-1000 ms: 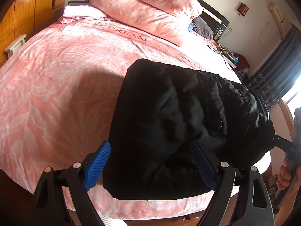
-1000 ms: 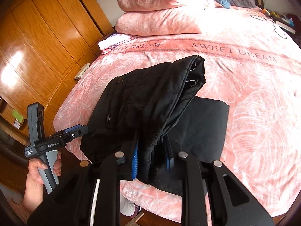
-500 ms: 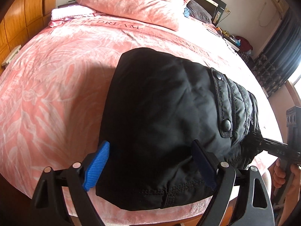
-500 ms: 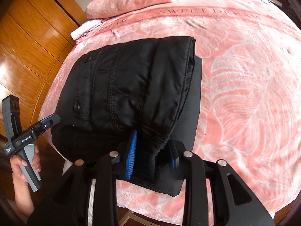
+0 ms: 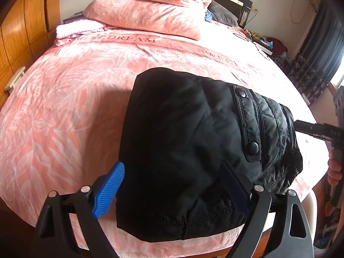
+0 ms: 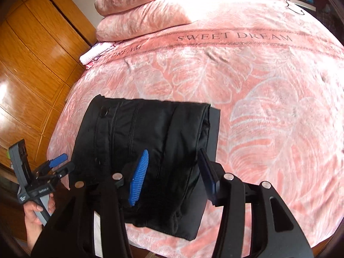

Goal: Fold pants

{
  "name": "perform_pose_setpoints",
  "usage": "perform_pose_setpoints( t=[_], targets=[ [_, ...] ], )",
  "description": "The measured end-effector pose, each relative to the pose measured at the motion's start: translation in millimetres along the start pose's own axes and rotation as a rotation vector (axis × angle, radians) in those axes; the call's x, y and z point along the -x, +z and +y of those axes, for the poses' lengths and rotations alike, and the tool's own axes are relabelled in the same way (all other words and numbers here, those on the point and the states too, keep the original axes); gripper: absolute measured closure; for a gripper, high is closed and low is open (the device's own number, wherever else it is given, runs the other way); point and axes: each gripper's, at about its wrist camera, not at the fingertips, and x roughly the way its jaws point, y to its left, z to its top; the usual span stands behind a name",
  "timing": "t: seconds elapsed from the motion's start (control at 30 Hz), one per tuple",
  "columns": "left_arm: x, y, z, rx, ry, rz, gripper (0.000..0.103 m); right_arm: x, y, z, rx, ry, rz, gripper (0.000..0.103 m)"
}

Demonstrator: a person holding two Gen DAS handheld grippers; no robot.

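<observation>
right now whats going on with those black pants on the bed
A person is folding black pants on a bed with a pink blanket, holding a gripper in each hand. The pants lie in a thick folded bundle near the bed's foot edge. Both grippers are open: the right gripper sits just over the near end of the bundle, gripping nothing, and the left gripper straddles the near edge from the other side. Two pink pillows are stacked at the head of the bed.

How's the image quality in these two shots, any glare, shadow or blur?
Left wrist view: window glare at the right edge, pants casting a shadow leftward on the bedspread, strong fisheye bending. Right wrist view: shiny glare on the wardrobe, bedspread slightly soft, pants sharp.
</observation>
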Motion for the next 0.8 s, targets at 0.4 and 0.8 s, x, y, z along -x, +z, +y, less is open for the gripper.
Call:
perform_pose_setpoints(
  t=[0.4, 0.8],
  targets=[
    [-14.3, -3.5, -0.8, 0.006, 0.009, 0.045, 0.012, -30.4, 36.5, -12.5, -0.050, 0.049, 0.031, 0.095],
    [-5.6, -6.7, 2.1, 0.002, 0.014, 0.036, 0.011, -7.9, 7.7, -17.6, -0.067, 0.044, -0.009, 0.068]
  ],
)
